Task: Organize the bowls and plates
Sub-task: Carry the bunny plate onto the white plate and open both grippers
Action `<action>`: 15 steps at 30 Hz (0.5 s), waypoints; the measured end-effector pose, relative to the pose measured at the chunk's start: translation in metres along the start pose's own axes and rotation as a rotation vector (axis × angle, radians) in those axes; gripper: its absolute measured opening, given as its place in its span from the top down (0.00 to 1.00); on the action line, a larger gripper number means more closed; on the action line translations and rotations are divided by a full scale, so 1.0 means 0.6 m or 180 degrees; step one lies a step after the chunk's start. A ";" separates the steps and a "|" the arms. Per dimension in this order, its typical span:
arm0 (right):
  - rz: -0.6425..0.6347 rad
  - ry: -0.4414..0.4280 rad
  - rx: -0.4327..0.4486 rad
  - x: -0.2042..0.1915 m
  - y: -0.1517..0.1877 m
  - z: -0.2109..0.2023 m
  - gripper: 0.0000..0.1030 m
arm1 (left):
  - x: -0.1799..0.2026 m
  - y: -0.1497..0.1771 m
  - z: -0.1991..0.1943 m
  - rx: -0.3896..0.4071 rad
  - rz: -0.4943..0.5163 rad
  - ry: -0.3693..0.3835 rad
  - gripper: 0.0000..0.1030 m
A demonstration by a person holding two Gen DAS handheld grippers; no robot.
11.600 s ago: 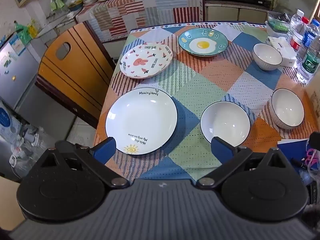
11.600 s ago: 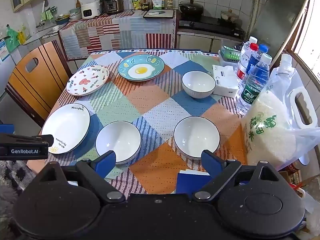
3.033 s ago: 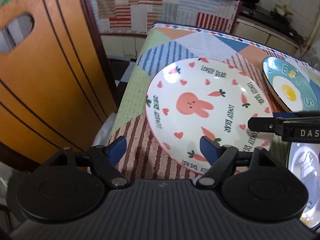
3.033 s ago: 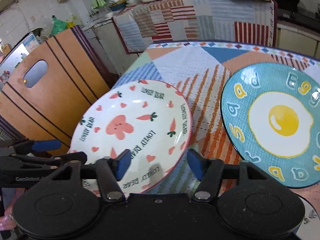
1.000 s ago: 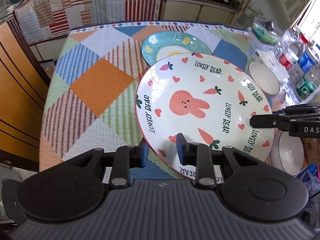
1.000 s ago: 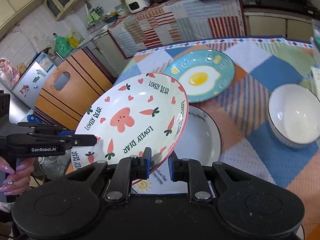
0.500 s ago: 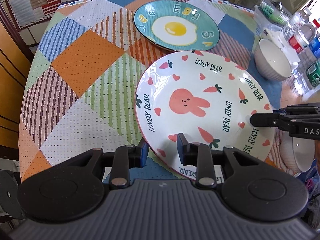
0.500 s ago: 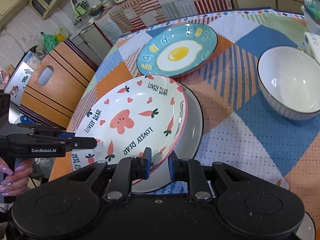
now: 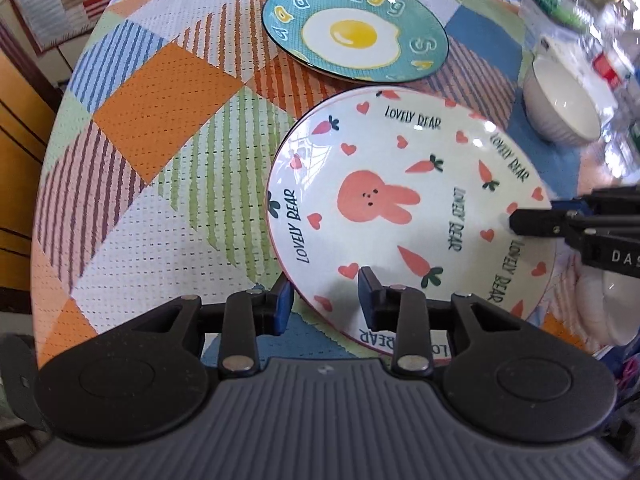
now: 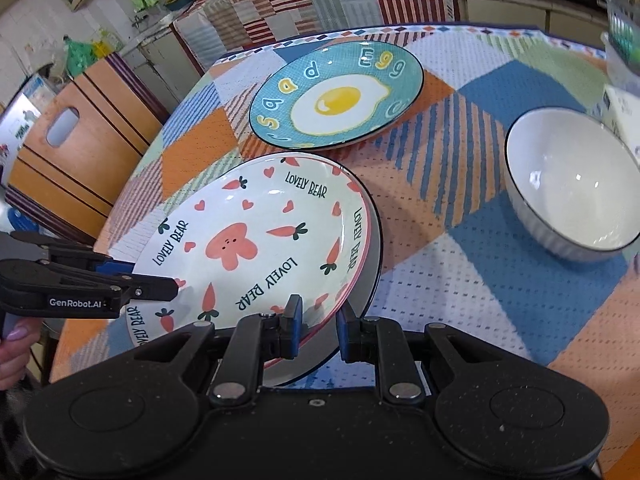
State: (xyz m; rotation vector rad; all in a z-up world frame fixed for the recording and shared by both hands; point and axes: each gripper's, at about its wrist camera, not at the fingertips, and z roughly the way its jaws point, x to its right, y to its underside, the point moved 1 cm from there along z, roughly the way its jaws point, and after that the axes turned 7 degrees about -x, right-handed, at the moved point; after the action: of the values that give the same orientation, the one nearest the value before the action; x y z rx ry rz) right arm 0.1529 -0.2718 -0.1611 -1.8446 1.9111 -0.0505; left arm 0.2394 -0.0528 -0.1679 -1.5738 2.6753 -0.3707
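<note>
The bunny plate (image 9: 400, 208) (image 10: 248, 240), white with carrots and hearts, lies low over a plain white plate (image 10: 370, 264) whose dark-edged rim shows beneath it. My left gripper (image 9: 325, 298) straddles the bunny plate's near-left rim. Its jaws are opening, and the pads look just off the rim. My right gripper (image 10: 318, 324) is shut on the opposite rim. That edge stays slightly raised above the white plate. A teal egg plate (image 9: 356, 36) (image 10: 340, 104) sits just behind. A white bowl (image 9: 560, 108) (image 10: 572, 184) stands to the right.
A patchwork tablecloth (image 9: 160, 120) covers the table. A second white bowl (image 9: 600, 308) sits at the right edge of the left wrist view, with blurred bottles (image 9: 612, 60) behind. A wooden chair (image 10: 80, 148) stands at the table's left side. A hand (image 10: 12, 344) grips the left tool.
Both grippers came down with the bunny plate, which now rests low over the white plate. The left jaws stand slightly wider than before.
</note>
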 end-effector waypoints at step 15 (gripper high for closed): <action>-0.0380 0.0781 -0.0032 -0.054 0.008 0.006 0.73 | 0.022 0.009 -0.007 -0.0023 0.0170 -0.0296 0.70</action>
State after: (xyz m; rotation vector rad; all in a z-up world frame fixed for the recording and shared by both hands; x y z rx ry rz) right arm 0.1488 -0.2392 -0.1561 -2.0370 1.9593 -0.3205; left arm 0.2275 -0.0610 -0.1638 -1.4793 2.6454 -0.2794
